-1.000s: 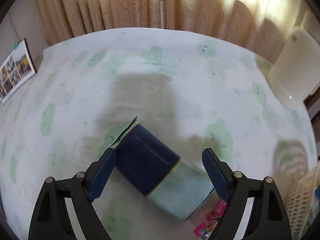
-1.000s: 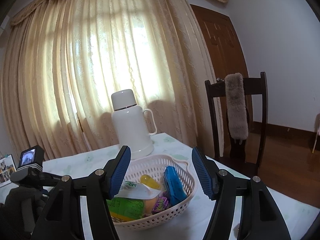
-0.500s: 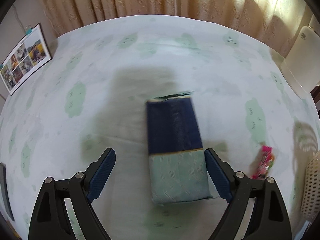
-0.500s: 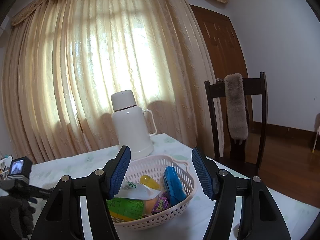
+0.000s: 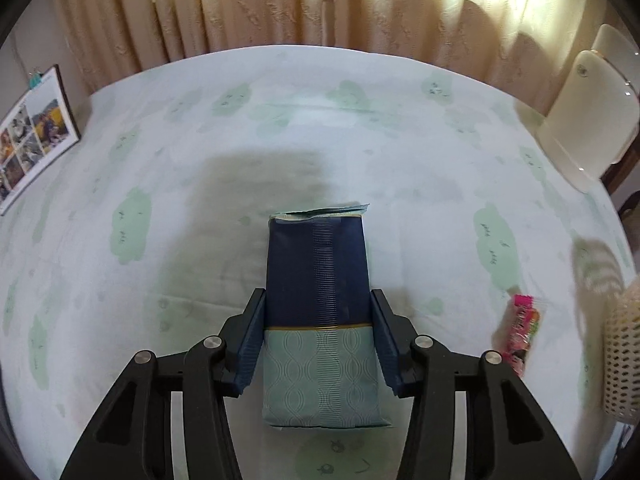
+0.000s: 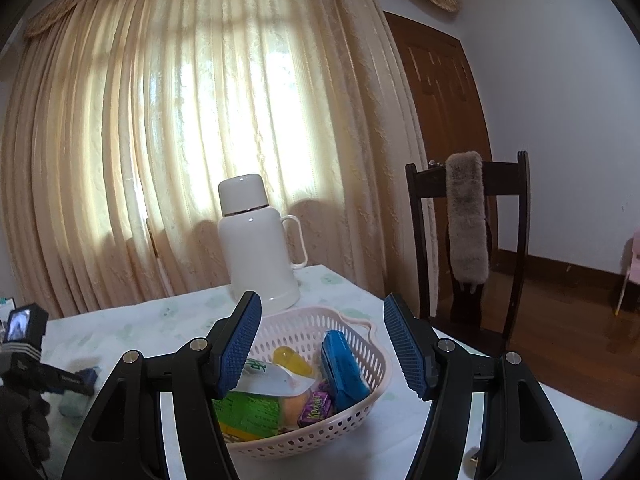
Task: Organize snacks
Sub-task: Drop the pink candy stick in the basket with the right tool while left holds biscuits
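Observation:
A navy and teal snack packet (image 5: 316,264) lies flat on the cloud-print tablecloth (image 5: 160,168). My left gripper (image 5: 318,320) points down over it and its jaws are closing, the blue pads touching the packet's two long sides. A pink candy wrapper (image 5: 520,332) lies to the right, beside the white basket (image 5: 622,360). In the right wrist view my right gripper (image 6: 322,340) hangs open and empty in front of the basket (image 6: 360,412), which holds a blue packet (image 6: 344,372), a green packet (image 6: 248,412), a white pouch (image 6: 268,376) and a purple candy (image 6: 316,404).
A white thermos jug (image 6: 256,248) stands behind the basket at the table's far edge, in front of the curtains. A dark wooden chair (image 6: 416,240) with a grey furry cover sits at the right. A photo calendar (image 5: 32,136) leans at the far left. A gloved hand (image 6: 20,420) holds the left gripper.
The left gripper swung so the packet, first slanted, now lies straight between its fingers, and the jaws narrowed from wide open onto the packet's sides. The right gripper stayed still.

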A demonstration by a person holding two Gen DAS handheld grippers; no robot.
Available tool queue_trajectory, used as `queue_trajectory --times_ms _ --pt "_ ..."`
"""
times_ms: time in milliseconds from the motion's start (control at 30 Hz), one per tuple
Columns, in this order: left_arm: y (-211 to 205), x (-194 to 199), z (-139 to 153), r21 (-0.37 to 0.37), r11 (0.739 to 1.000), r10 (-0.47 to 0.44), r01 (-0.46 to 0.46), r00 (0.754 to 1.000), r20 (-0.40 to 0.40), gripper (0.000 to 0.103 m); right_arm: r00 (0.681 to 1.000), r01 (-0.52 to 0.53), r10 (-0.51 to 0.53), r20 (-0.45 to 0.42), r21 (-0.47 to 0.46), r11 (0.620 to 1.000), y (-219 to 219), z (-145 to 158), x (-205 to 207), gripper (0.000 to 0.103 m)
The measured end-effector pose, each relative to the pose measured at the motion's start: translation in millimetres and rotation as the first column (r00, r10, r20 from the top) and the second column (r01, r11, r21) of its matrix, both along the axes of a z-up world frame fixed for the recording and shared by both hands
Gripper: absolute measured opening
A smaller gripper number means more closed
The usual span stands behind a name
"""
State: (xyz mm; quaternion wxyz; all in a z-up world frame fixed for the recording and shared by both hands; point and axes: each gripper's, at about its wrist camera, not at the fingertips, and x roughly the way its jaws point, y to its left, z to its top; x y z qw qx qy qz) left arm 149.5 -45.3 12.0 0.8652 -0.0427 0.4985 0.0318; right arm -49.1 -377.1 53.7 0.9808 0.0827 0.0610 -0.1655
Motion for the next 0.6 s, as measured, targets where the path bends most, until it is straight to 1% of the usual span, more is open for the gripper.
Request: queue_trajectory --times_ms 133,267,367,500,600 --pt "2 -7 8 -0.018 1.000 -0.016 0.017 1.000 0.025 0.046 1.000 0.020 -0.021 -0.005 -0.042 0.999 7 -1 1 0.065" --pt "6 -19 29 -0.029 0.999 -0.025 0.027 0.997 0.076 0.046 0.998 0.059 -0.058 0.018 -0.113 0.992 21 -1 -3 0.065" --pt "9 -32 46 -0.033 0.999 -0.035 0.039 0.992 0.118 0.046 0.997 0.071 -0.066 0.031 -0.170 0.983 35 -1 -5 0.065" --pt "14 -55 63 -0.019 0.998 -0.057 0.061 0.983 0.177 0.046 0.999 0.043 -0.037 0.031 -0.236 0.971 59 -1 -11 0.065" --pt "18 -69 68 -0.019 0.997 -0.070 0.076 0.978 0.199 0.046 0.999 -0.017 0.023 0.023 -0.241 0.970 80 2 -15 0.066"
